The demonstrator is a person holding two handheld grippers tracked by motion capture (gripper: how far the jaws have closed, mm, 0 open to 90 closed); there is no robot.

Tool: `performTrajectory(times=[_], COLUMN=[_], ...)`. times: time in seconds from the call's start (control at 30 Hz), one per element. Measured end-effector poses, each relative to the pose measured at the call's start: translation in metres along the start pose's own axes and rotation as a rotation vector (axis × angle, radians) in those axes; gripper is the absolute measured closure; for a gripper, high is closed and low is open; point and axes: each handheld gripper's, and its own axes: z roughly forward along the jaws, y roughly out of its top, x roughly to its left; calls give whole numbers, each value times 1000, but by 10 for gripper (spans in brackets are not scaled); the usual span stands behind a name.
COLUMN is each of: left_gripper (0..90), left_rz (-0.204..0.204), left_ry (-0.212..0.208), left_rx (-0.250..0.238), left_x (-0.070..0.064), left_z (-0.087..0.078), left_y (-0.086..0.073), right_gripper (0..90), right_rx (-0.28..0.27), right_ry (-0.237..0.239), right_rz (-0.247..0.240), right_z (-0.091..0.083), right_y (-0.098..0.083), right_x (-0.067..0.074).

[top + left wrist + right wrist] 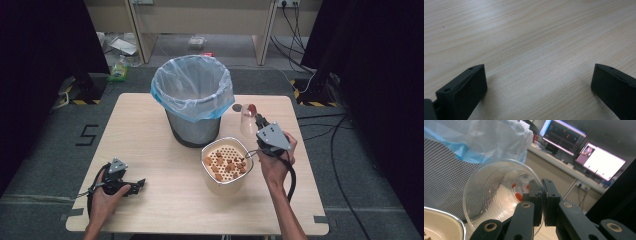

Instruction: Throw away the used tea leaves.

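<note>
My right gripper (257,119) is shut on the rim of a clear plastic cup (247,124), held just right of the bin and above the table. In the right gripper view the jaws (543,195) pinch the cup's wall, and the cup (496,195) lies tilted with its mouth towards the camera and a few red bits (518,195) inside. A cream bowl (227,184) with a perforated insert holding several brown pieces (225,164) stands just left of that hand. My left gripper (139,184) rests on the table at the front left, open (536,85) over bare wood.
A grey mesh waste bin (192,127) lined with a blue-white bag (192,85) stands at the table's middle back, close to the cup (441,175). Cables run over the floor to the right (335,150). Lit monitors (599,161) sit beyond the table.
</note>
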Motion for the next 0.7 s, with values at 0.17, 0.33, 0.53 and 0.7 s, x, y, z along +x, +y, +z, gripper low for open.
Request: performTrajectory(times=[0.17, 0.33, 0.53, 0.7], left_gripper=[0, 0, 0, 0], left_rz=[0, 0, 0, 0], left_ry=[0, 0, 0, 0], left_rx=[0, 0, 0, 0], left_x=[0, 0, 0, 0], left_z=[0, 0, 0, 0], left_y=[0, 0, 0, 0], right_gripper=[872, 871, 871, 871], right_rx=[28, 39, 43, 31], right_ry=[36, 45, 57, 58], right_rz=[105, 157, 182, 193], right_z=[8, 13, 20, 24], right_y=[0, 10, 24, 40], right_x=[-17, -36, -50, -58])
